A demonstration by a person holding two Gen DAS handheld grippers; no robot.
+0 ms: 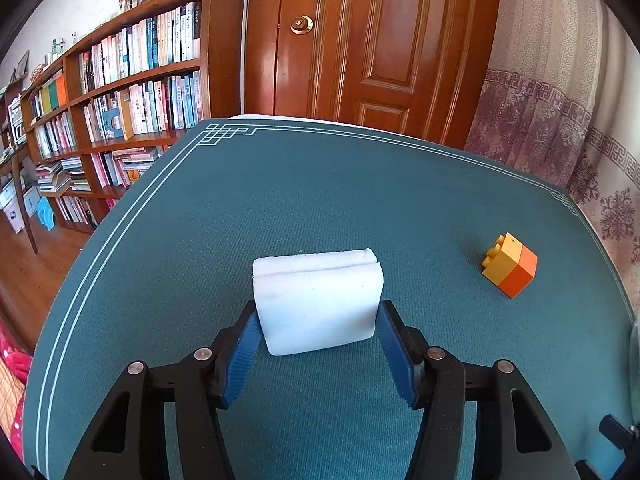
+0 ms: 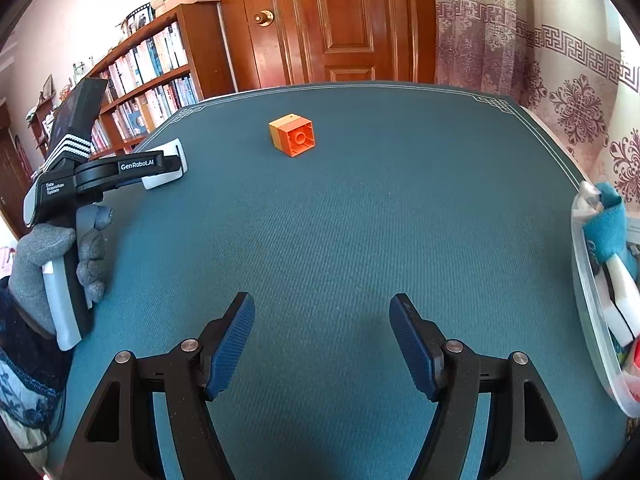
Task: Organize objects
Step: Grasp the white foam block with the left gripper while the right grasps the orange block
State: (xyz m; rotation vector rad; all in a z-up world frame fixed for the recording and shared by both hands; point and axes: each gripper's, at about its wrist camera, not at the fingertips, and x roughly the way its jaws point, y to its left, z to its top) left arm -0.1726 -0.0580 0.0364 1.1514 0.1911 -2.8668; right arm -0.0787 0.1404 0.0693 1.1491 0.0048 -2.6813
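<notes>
We clamp the left gripper (image 1: 316, 316) on the white sponge (image 1: 318, 300); the right gripper (image 2: 322, 320) stands half open, empty, near the toy block (image 2: 293, 135).

A daylit room: wooden bookshelf (image 1: 120, 92) left, panelled wooden door (image 1: 372, 40) ahead, patterned curtain (image 1: 560, 100) right.

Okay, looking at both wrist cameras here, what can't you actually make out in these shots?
- Clear bin, right wrist view: cut off by the picture's right edge, so most of its contents are unseen.
- White sponge, right wrist view: mostly hidden behind the left gripper.
- Toy block: its underside and far faces face away from both views.
- Book titles on the bookshelf: too small to read.
</notes>
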